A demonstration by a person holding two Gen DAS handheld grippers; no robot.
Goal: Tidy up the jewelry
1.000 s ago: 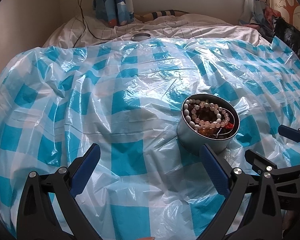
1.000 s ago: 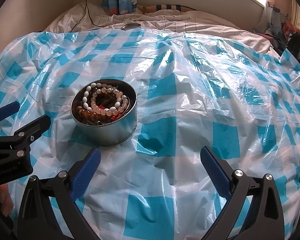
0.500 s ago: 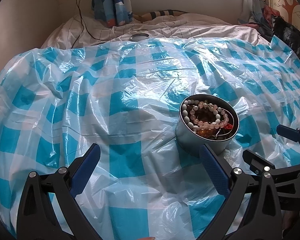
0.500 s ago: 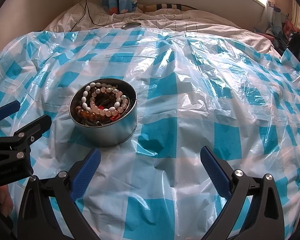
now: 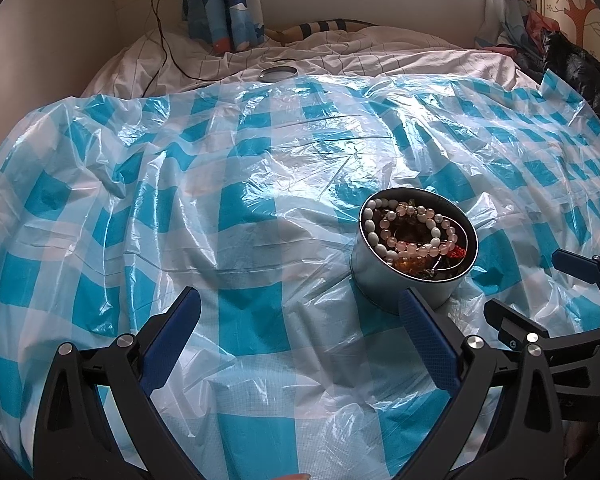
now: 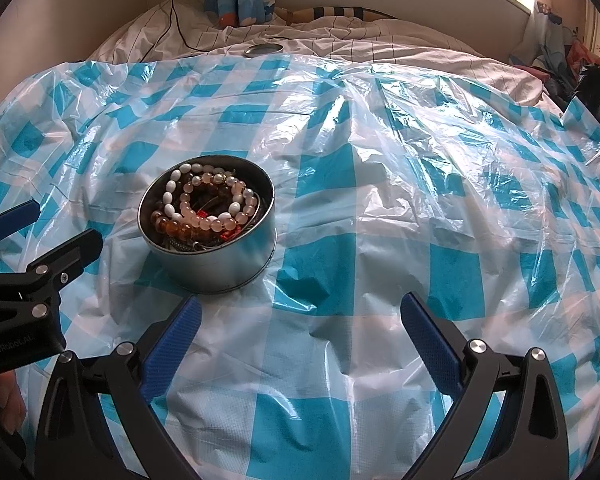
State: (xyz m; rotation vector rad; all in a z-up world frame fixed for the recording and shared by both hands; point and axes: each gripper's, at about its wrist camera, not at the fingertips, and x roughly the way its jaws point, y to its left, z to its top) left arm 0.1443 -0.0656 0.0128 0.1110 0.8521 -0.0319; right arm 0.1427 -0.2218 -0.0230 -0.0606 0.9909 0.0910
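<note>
Round tin [image 5: 404, 280] of bead bracelets [image 5: 412, 236] stood mid-frame on checked plastic sheet [image 5: 240, 208], lid [image 5: 278, 74], perhaps, upper centre, left tongs [image 5: 300, 328] and right tongs [image 6: 300, 328] both spread, empty.

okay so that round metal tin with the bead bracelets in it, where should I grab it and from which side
Grip the tin across its straight outer wall, low down, fingers on opposite sides. It stands upright and open-topped, full of bracelets, so a level hold should keep them in. The right gripper, wide open, could probably come from the near side, where bare plastic sheet leaves room. The rim looks thin, so pinching it seems less secure.
</note>
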